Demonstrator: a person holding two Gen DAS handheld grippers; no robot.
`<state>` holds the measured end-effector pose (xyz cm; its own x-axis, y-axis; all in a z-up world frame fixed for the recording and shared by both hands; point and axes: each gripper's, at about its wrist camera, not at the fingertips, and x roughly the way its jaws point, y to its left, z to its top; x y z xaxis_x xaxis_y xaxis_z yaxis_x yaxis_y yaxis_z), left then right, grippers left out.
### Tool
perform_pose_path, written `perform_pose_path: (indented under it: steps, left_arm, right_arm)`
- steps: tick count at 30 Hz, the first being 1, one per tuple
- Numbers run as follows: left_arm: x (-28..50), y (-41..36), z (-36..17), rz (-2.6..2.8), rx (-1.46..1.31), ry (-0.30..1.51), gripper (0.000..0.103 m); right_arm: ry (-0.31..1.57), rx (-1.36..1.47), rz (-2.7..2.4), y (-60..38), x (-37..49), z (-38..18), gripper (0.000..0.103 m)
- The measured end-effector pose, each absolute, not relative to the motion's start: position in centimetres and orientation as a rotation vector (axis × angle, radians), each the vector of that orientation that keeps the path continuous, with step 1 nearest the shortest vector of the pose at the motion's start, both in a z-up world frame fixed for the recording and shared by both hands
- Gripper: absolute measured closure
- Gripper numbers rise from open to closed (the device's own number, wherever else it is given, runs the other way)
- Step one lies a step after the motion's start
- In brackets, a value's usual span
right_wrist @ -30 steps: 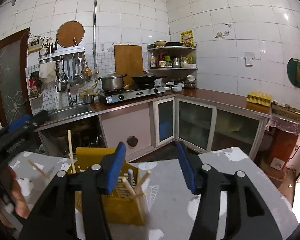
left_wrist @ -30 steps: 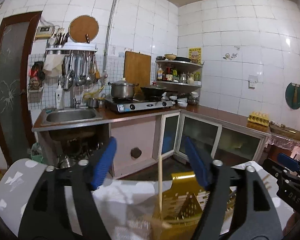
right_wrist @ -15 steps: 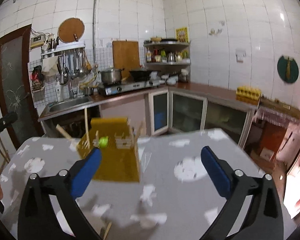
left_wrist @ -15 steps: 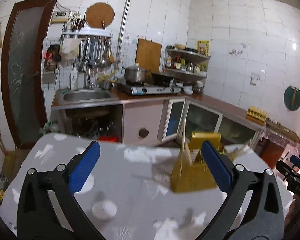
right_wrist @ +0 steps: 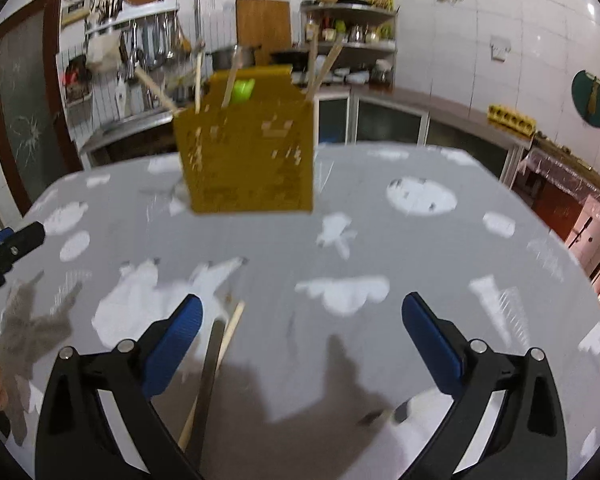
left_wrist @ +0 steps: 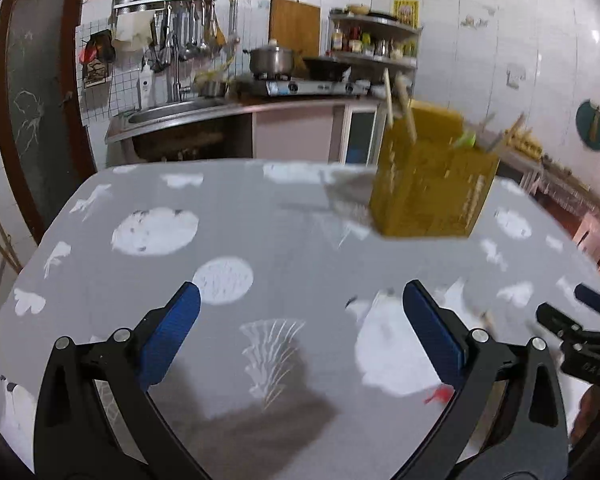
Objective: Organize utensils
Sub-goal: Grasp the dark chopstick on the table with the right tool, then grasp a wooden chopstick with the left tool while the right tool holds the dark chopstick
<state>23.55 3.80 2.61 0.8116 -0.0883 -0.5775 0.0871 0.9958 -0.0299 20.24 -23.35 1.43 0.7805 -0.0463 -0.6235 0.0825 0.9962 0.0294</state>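
A yellow perforated utensil holder [left_wrist: 432, 184] stands on the grey patterned table [left_wrist: 260, 248], with wooden chopsticks and a green item sticking out; it also shows in the right wrist view [right_wrist: 248, 160]. My left gripper [left_wrist: 300, 332] is open and empty, well short of the holder. My right gripper [right_wrist: 302, 336] is open and empty. A wooden chopstick [right_wrist: 216, 364] and a dark flat utensil [right_wrist: 208, 376] lie on the table beside my right gripper's left finger [right_wrist: 172, 336]. The right gripper shows at the left wrist view's right edge [left_wrist: 580, 340].
A small red item [left_wrist: 440, 394] lies by the left gripper's right finger. Behind the table are a sink, stove with pots, hanging utensils, corner shelf and cabinets. A door is at the left. The table edge drops off at the right.
Both grippers have pulled back and up from the holder and opened wider. The holder now stands farther away, and loose utensils on the table have come into the right wrist view.
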Motion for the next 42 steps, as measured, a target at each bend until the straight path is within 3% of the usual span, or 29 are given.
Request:
perform_pose_path:
  steps: [8, 12, 17, 25, 42]
  left_arm:
    - [24.2, 4.8, -0.2, -0.07, 0.035, 0.69, 0.005]
    - [24.5, 5.6, -1.0, -0.052, 0.007, 0.715, 0.005]
    - [24.6, 5.9, -1.5, -0.06, -0.018, 0.734, 0.005]
    - [24.5, 5.1, -1.5, -0.059, 0.015, 0.732, 0.005]
    - [24.2, -0.8, 0.4, -0.141, 0.03, 0.727, 0.005]
  right_arm:
    - [0.787, 0.051, -0.028, -21.2, 20.7, -1.1, 0.033]
    - [0.802, 0.056, -0.011, -20.3, 20.8, -1.4, 0.04]
    - [0.839, 0.034, 0.009, -19.0, 21.2, -2.0, 0.065]
    - [0.862, 0.082, 0.056, -19.2, 21.9, -2.2, 0.09]
    - [0.843, 0.177, 0.013, -23.6, 21.7, -1.8, 0.093]
